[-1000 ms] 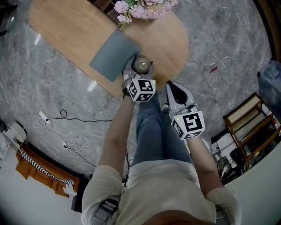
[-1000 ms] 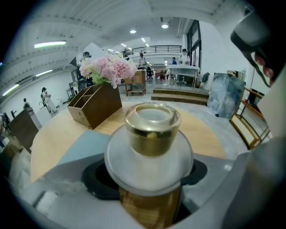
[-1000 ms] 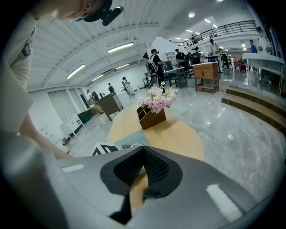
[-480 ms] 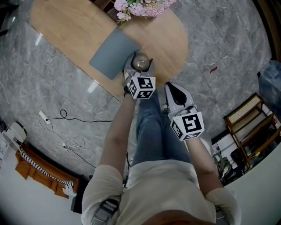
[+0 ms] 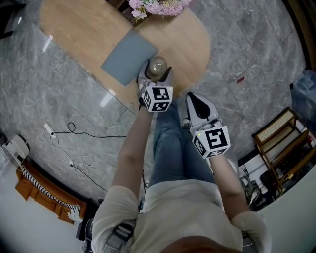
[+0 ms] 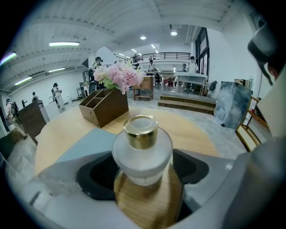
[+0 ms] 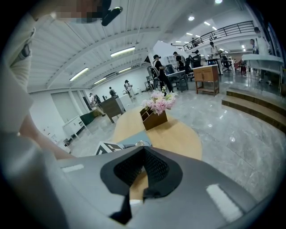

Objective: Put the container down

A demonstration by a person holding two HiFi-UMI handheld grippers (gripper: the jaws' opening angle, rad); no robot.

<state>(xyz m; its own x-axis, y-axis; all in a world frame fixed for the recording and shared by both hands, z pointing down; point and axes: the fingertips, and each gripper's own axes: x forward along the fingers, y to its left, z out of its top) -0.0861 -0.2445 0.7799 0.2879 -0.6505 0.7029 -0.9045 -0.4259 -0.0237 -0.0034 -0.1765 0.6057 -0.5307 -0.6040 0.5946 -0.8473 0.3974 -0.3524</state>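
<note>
Left gripper jaws opening around container on table

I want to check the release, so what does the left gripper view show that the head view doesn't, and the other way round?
Left gripper view only: the left gripper's jaws opening around the container, with a gap on each side, and people in the hall beyond. Head view only: the right gripper, floor cables, a shelf. Both: the container standing on the table beside the grey-blue mat, and the pink flowers.
</note>
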